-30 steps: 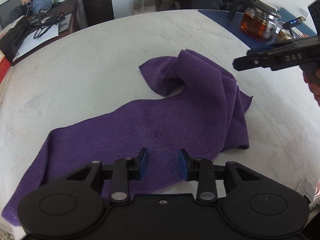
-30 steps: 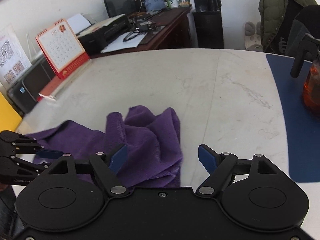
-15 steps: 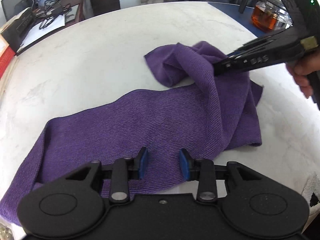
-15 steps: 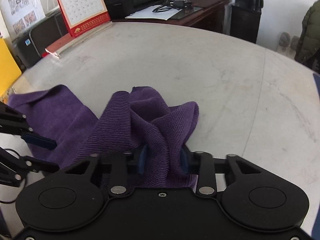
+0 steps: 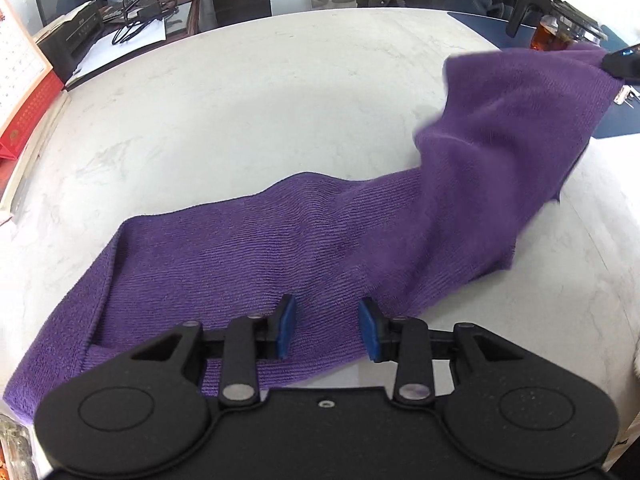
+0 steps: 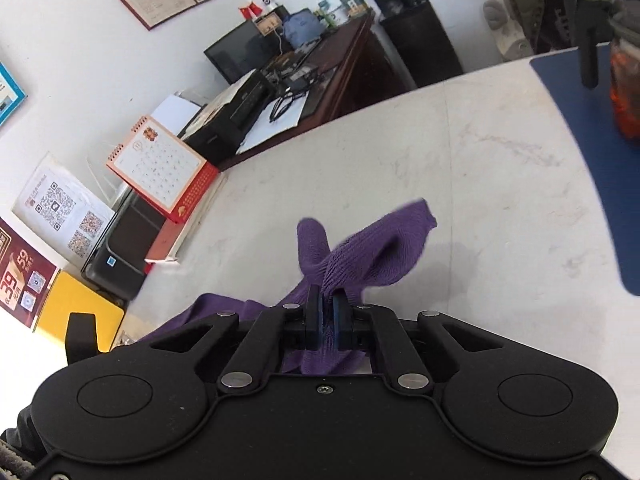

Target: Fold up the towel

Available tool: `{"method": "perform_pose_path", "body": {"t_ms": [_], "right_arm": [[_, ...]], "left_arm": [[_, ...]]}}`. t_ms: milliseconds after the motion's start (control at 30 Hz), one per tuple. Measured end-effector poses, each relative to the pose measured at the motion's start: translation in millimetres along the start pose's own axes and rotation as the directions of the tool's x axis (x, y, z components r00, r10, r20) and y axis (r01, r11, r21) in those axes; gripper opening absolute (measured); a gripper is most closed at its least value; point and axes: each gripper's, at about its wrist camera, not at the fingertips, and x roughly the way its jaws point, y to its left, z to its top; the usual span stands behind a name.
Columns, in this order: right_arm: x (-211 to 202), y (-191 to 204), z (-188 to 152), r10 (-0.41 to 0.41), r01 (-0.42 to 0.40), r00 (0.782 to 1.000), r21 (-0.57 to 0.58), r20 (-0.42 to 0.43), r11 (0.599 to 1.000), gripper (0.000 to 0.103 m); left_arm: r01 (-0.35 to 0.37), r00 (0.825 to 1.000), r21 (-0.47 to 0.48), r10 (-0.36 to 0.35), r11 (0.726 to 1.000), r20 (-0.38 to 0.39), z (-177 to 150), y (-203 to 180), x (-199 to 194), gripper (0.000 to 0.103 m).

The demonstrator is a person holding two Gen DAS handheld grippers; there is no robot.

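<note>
The right tool [image 6: 327,312], wide open a second ago, has clamped the purple towel [image 5: 304,248] and lifted its far end off the bench [image 5: 240,92], starting the fold, while the left tool [image 5: 326,328] hangs open over the near edge.

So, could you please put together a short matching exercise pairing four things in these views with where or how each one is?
Things:
1. right claw
2. left claw
3. glass teapot
4. red desk calendar

States or places:
a. on the dark blue mat
b. open above flat cloth
c. at the far table edge, beside the printer
d. shut on a bunch of the purple towel

Pairs: 1-d, 2-b, 3-a, 4-c
</note>
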Motion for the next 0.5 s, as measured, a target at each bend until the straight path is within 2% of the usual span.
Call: {"method": "perform_pose_path", "body": {"t_ms": [133,233,333,400,500], "right_arm": [[-10.2,1.1,-6.0,-0.091,0.093,0.996,-0.098,0.022,0.991,0.004],[-4.3,4.5,-10.1,-0.117,0.124,0.992,-0.144,0.054,0.982,0.004],[10.0,6.0,-4.5,-0.119,0.133,0.989,-0.19,0.085,0.973,0.004],[29.9,6.5,3.1,-0.157,0.172,0.984,-0.259,0.079,0.95,0.006],[53.1,1.1,13.5,-0.236,0.255,0.967,-0.293,0.099,0.921,0.023]], "left_arm": [[-0.012,1.0,-0.01,0.012,1.0,-0.005,0.6,3.0,-0.5,0.033],[-0.03,0.999,-0.009,0.03,1.0,-0.013,1.8,4.1,-0.9,0.033],[-0.038,0.999,-0.019,0.037,0.999,-0.018,5.7,6.6,0.5,0.034],[-0.06,0.998,-0.028,0.06,0.998,-0.023,10.0,8.4,1.8,0.034],[-0.113,0.993,-0.03,0.112,0.993,-0.03,15.5,9.3,0.3,0.033]]}}
